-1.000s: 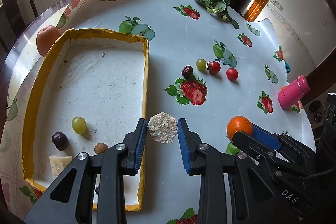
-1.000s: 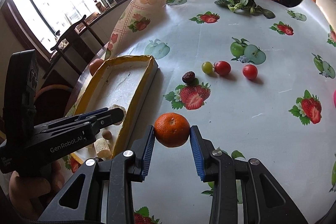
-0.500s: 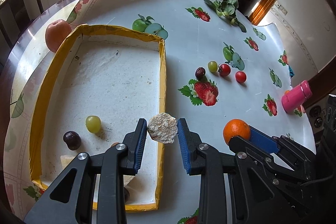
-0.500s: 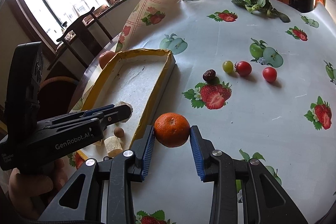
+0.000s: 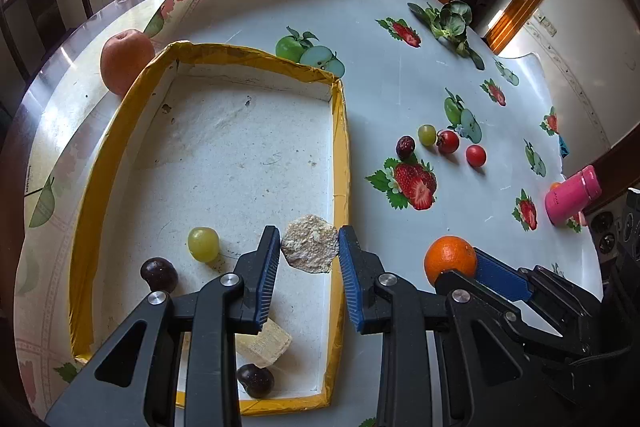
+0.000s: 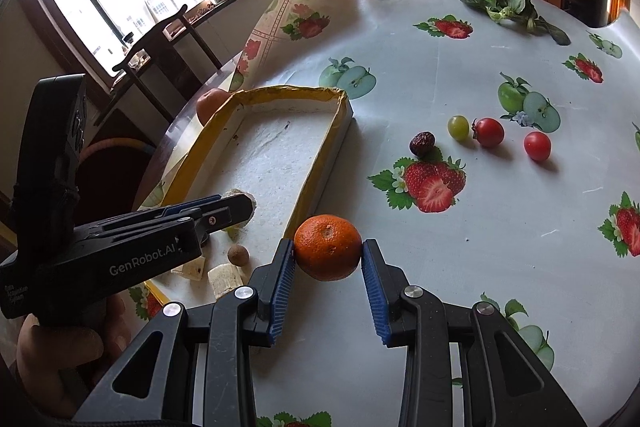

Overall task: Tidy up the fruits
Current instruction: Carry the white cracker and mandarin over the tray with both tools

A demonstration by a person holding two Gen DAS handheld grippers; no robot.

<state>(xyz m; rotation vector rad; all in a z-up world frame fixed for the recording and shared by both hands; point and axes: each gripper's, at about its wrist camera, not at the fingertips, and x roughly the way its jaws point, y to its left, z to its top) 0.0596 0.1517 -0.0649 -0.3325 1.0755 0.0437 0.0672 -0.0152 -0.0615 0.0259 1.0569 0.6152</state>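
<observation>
My left gripper point(image 5: 309, 254) is shut on a pale crumbly fruit slice point(image 5: 310, 243) and holds it above the right rim of the yellow-edged tray point(image 5: 340, 147). In the tray lie a green grape point(image 5: 203, 243), two dark fruits point(image 5: 159, 273), and a banana chunk point(image 5: 266, 343). My right gripper point(image 6: 329, 259) is shut on an orange mandarin point(image 6: 328, 246), held just right of the tray point(image 6: 320, 163). On the cloth lie a date point(image 6: 421, 143), a green grape point(image 6: 457, 127) and two cherry tomatoes point(image 6: 489, 131).
A peach point(image 5: 126, 61) sits outside the tray's far left corner. A leafy vegetable point(image 5: 450, 23) lies at the far side. A pink bottle point(image 5: 572, 198) stands at the right table edge. The tablecloth is folded up behind the tray.
Both grippers moved left toward the tray, keeping their loads. The slice now hangs over the tray's right rim; the mandarin has come close to the tray's right wall.
</observation>
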